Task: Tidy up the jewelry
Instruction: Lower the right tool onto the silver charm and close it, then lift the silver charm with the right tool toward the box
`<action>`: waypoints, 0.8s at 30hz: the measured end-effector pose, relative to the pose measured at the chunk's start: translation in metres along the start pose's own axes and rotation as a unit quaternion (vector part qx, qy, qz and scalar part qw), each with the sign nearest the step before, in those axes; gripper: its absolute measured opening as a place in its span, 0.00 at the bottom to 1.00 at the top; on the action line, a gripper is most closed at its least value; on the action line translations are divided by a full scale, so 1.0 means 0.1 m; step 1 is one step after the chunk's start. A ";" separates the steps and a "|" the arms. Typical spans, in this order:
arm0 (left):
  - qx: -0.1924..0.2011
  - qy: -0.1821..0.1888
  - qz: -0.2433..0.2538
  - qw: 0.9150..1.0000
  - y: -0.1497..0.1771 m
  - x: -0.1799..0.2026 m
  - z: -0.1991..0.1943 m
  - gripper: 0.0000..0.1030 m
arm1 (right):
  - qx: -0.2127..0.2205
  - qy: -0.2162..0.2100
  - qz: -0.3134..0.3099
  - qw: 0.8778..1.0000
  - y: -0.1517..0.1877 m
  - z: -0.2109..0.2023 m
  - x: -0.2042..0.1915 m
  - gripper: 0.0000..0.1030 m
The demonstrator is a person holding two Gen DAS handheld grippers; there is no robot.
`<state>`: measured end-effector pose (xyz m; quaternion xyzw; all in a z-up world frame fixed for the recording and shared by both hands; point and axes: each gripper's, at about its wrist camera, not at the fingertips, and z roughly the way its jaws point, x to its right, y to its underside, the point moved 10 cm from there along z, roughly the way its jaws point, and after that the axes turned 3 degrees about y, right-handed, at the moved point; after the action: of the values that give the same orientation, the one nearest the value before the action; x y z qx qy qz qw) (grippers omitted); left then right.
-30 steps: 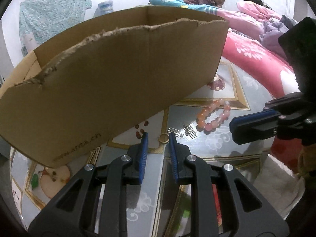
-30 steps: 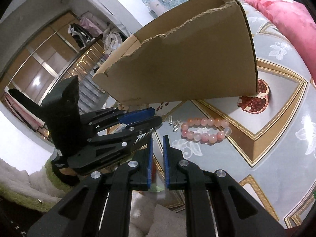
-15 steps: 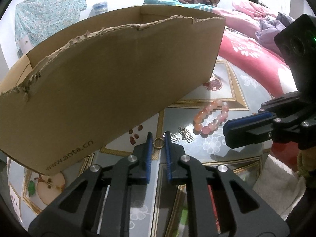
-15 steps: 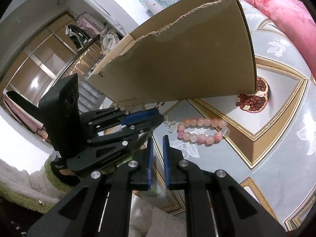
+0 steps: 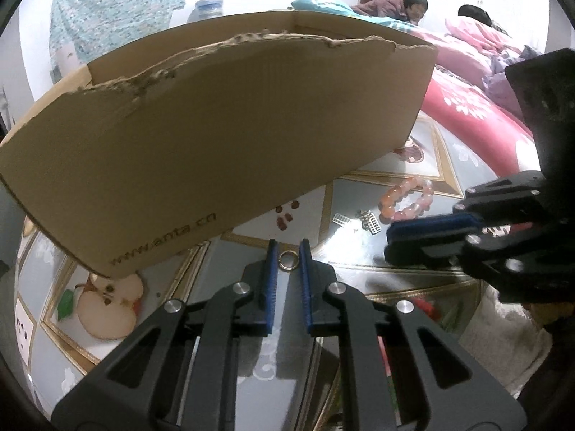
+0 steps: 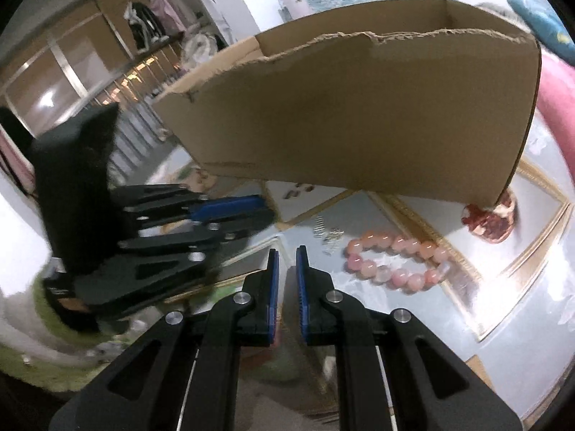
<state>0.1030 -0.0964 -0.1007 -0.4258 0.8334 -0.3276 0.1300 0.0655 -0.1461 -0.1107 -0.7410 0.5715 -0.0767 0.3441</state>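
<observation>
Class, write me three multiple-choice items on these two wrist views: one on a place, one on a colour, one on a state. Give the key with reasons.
1. Where is the gold ring?
A. in the cardboard box
B. between the left tongs
C. on the bed

2. What colour is the bead bracelet?
A. green
B. black
C. pink-orange

3. What do the right tongs hold?
A. nothing
B. the bracelet
C. the small silver pieces

Key: B, the ring sits between the blue pads; C, the beads show pink and orange; A, the gap is bare.
</observation>
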 end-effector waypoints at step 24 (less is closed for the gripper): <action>0.013 0.014 -0.012 1.000 0.02 -0.06 -0.02 0.11 | -0.013 0.093 -0.036 0.995 -0.22 0.15 0.15 0.10</action>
<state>0.1040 -0.0898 -0.1008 -0.4296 0.8255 -0.3460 0.1195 0.0955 -0.1513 -0.1127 -0.7555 0.5747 -0.1497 0.2767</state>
